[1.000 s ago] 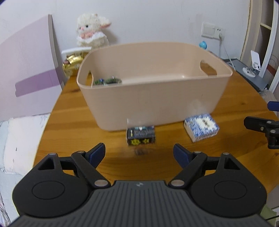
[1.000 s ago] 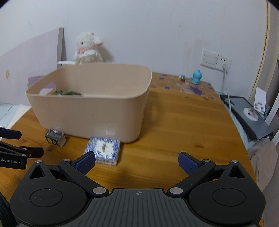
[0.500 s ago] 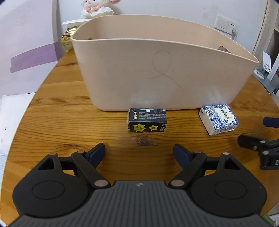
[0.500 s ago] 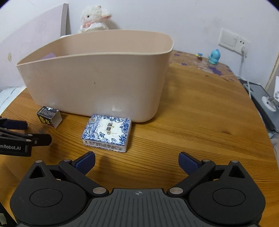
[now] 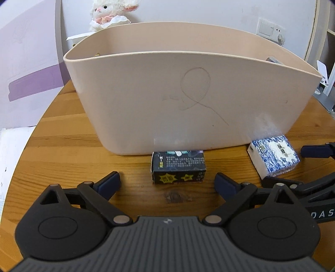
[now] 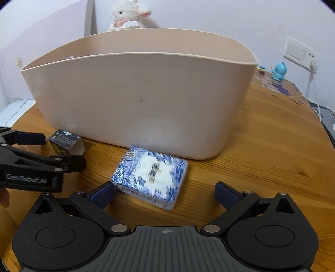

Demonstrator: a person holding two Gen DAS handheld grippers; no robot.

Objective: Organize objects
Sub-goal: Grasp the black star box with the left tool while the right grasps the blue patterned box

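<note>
A small black box with yellow stars lies on the wooden table against the beige bin. My left gripper is open, low over the table, with the box just ahead between its fingers. A blue-and-white patterned pack lies in front of the bin. My right gripper is open around the pack's near side, with the left finger close beside it. The pack and the right gripper show in the left wrist view. The black box and the left gripper show in the right wrist view.
A plush lamb sits behind the bin by the wall. A blue figurine stands at the table's far right corner near a wall socket. A purple board leans at the left. The table edge curves at the left.
Both grippers have moved forward and lower toward the table. The black box and the patterned pack now lie much closer, at the fingertips. Both grippers stayed open.
</note>
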